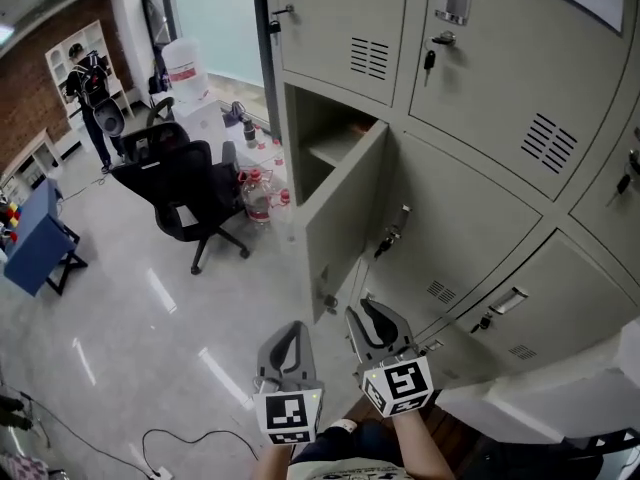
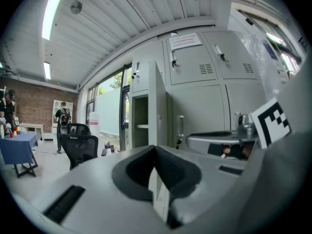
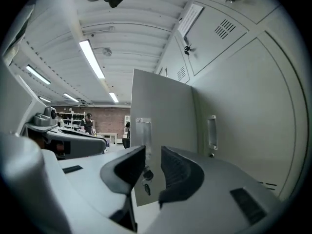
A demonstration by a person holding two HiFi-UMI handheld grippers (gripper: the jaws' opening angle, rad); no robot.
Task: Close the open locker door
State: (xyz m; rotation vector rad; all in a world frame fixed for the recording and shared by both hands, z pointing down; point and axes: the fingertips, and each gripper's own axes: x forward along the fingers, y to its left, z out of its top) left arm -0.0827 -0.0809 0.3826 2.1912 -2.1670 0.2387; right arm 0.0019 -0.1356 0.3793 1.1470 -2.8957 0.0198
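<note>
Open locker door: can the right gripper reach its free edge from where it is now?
Probably yes. The right gripper is close to the open locker door, its fingers apart and aimed at the door's edge, with nothing in the way.

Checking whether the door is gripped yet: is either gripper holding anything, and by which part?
Nothing is held. The right gripper has its jaws apart and empty, short of the open locker door; the left gripper has its jaws together on nothing.
</note>
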